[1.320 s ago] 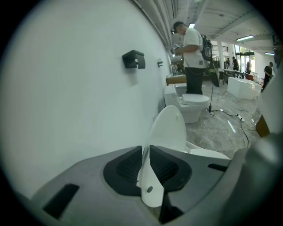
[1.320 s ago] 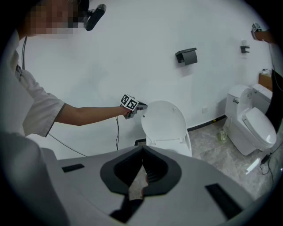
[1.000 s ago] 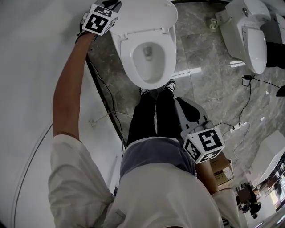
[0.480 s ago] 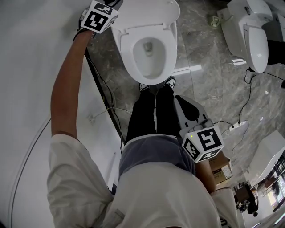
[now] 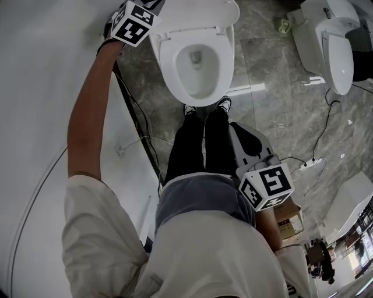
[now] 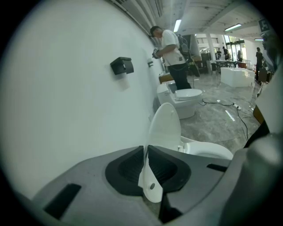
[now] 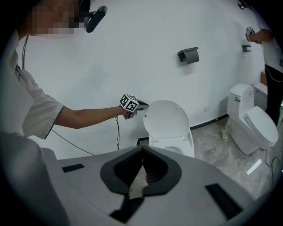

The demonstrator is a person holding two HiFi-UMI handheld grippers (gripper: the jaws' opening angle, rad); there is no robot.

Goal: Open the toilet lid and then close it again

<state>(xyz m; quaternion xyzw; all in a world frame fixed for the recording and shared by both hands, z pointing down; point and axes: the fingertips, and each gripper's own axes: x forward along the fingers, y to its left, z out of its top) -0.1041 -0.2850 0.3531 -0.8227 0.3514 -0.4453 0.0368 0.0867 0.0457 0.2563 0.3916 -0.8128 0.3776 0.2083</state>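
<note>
Lid (image 5: 195,13): raised, standing upright at the back of the toilet, near the wall (image 6: 66,110). Seat (image 5: 198,100) is down, with the bowl open below it. Opening half judged done; lowering half in hand.

Left gripper (image 6: 145,150): at the lid's upper side rim, arm stretched out. Jaws narrow and just been closing, pads pressing on the thin rim between them.

Right gripper (image 7: 142,152): low by the person's hip, well apart from the toilet. Jaws together, nothing between them.

Handling notes (judgement):
- Rim looks thin, smooth and curved, so a nip at the pad tips may slip. Seat it deeper in the pads before pulling.
- Draw the lid forward along its hinge arc, not straight down. Let the wrist roll with it so the pads stay flat on the rim.
- Past upright the lid will likely want to drop. Hold it back, ease it onto the seat, and release only once it rests.
- Right gripper is best left where it is, clear of the lid's swing.
</note>
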